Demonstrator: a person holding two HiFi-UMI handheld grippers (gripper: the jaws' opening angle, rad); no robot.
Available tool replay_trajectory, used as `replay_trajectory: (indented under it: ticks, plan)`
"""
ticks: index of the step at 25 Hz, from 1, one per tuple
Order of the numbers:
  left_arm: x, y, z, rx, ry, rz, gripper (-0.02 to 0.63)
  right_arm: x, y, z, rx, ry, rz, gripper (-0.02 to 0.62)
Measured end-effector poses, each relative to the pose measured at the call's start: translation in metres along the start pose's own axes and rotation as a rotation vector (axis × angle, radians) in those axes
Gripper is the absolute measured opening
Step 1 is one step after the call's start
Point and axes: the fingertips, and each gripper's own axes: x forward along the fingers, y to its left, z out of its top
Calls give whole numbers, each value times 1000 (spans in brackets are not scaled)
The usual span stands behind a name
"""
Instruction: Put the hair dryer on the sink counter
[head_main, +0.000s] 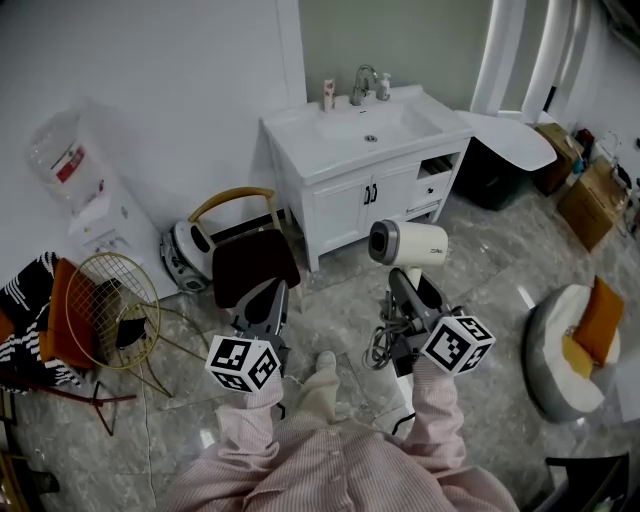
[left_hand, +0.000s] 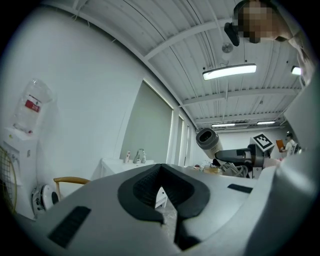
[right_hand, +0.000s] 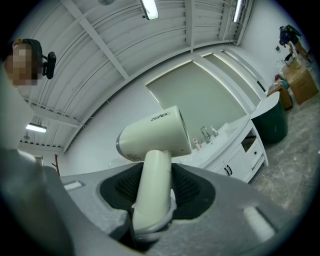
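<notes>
Right gripper view: the right gripper (right_hand: 152, 195) is clamped on the handle of the cream hair dryer (right_hand: 155, 135), whose barrel sits crosswise above the jaws. In the head view the dryer is held in the air over the marble floor (head_main: 500, 290), well apart from the white sink vanity (head_main: 300, 140). The left gripper (head_main: 268, 300) hangs near a dark-seated chair (head_main: 250, 262), jaws nearly together on nothing

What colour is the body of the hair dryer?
The hair dryer is cream white; the right gripper view shows it best.
</notes>
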Motion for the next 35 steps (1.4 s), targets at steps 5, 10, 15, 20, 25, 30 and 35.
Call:
replay_trajectory:
  ticks: [5, 10, 15, 20, 25, 30, 35]
  plan:
    - [41, 28, -2, -10, 2, 5, -3, 42, -26, 3, 10, 14, -5, 166]
    - [98, 59, -5, -24, 11, -13, -2, 92, -57, 11, 12, 23, -15, 166]
    - [160, 91, 2, -39, 18, -41, -2, 149, -85, 26, 21, 25, -34, 166]
    - [210, 129, 9, -42, 31, -49, -2, 208, -107, 35, 35, 28, -41, 166]
    - [249, 169, 16, -51, 23, -40, -2, 259, -124, 38, 36, 39, -44, 166]
    - [275, 194, 18, -61, 19, -37, -3, 293, -136, 41, 34, 35, -37, 166]
    - [296, 209, 18, -75, 25, -42, -3, 317, -148, 44, 35, 49, -55, 166]
